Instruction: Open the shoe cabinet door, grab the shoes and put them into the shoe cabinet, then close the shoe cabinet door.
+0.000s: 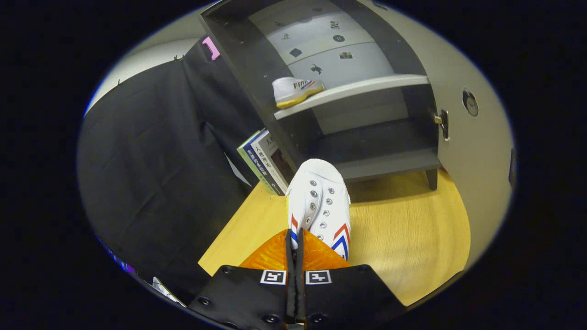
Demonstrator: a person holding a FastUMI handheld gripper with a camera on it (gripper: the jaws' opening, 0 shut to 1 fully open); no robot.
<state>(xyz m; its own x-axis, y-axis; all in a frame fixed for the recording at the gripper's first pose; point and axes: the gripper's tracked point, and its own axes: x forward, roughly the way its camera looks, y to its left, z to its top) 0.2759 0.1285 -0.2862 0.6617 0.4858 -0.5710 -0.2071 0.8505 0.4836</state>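
A white canvas shoe (319, 201) with red and blue chevrons sticks out ahead of my gripper (296, 243), its toe pointing at the cabinet. My two fingers are pressed together on the shoe's rear edge, and the shoe hangs above the wooden floor (403, 243). The dark shoe cabinet (257, 68) stands open just beyond the shoe. Its pale door (477, 151) is swung out to the right, with a hinge at its inner edge. A second white shoe (293, 90) with a yellow sole lies at the left end of the cabinet's light middle shelf (367, 88). The lower shelf (385, 162) is bare.
Several upright books (259, 160) lean against the cabinet's left side, close to the held shoe's toe. Black cloth (156, 174) hangs along the left. One cabinet leg (431, 178) stands on the floor at the right.
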